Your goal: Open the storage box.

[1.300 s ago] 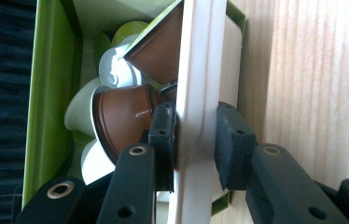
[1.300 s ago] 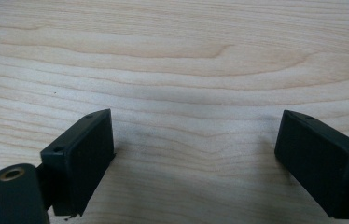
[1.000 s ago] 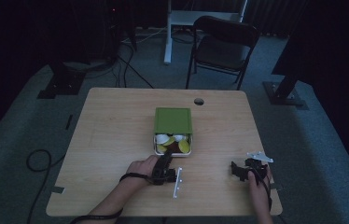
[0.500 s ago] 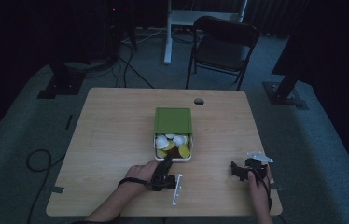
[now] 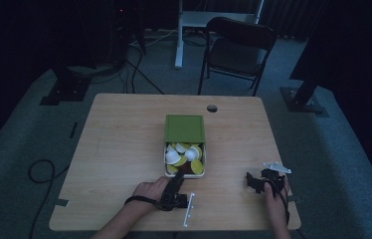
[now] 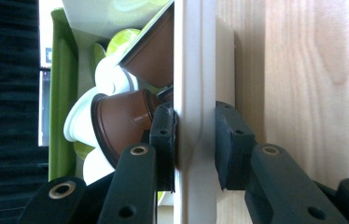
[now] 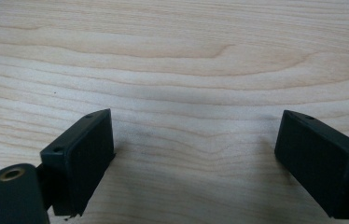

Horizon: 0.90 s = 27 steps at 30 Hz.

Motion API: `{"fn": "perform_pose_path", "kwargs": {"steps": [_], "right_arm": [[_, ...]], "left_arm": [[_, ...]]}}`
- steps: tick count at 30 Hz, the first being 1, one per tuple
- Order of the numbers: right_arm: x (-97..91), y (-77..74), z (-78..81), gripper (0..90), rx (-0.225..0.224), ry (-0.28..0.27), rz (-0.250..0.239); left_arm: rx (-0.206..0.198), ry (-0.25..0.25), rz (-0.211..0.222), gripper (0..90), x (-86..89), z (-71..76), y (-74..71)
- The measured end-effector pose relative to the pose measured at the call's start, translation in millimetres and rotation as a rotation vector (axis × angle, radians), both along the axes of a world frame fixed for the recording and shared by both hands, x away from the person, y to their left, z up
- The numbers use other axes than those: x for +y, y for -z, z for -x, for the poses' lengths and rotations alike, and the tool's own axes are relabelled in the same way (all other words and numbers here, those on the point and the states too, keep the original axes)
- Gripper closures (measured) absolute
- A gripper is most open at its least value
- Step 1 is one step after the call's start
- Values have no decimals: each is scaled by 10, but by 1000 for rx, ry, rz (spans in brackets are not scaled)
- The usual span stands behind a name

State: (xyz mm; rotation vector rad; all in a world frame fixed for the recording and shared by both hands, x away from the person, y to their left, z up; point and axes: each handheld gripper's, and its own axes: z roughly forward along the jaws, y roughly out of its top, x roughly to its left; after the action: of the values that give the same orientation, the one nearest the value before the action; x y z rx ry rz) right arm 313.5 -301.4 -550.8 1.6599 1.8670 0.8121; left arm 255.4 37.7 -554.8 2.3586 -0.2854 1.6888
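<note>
A green box sleeve [image 5: 185, 128] lies at the table's middle, and a white tray [image 5: 165, 162] sticks out of its near end. The tray holds several white, yellow and brown coffee capsules [image 5: 184, 155]. My left gripper [image 5: 178, 176] is shut on the tray's near wall. In the left gripper view that white wall [image 6: 193, 70] is pinched between the pads of the left gripper [image 6: 195, 140], with brown capsules [image 6: 116, 126] and the green sleeve [image 6: 62, 93] behind. My right gripper [image 5: 254, 183] rests open near the table's right front corner. Bare wood lies between the jaws of the right gripper [image 7: 196, 158].
The wooden table [image 5: 114, 149] has a cable hole [image 5: 212, 108] near its far edge. A dark chair [image 5: 238, 50] stands beyond the table. A cable loop [image 5: 40, 172] lies on the floor to the left, and stand bases sit at both sides.
The white tray has slid further out of the green sleeve toward the near edge, drawn by my left gripper. The right gripper has stayed put.
</note>
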Motion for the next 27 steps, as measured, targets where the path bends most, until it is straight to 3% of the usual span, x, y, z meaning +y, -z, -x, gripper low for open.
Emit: {"fn": "perform_pose_path", "kwargs": {"steps": [6,27], "right_arm": [[0,0,0,111,0,0,0],[0,0,0,111,0,0,1]], "left_arm": [[7,23,-2,718,-4,99,33],[7,31,-19,716,31,290,25]]}}
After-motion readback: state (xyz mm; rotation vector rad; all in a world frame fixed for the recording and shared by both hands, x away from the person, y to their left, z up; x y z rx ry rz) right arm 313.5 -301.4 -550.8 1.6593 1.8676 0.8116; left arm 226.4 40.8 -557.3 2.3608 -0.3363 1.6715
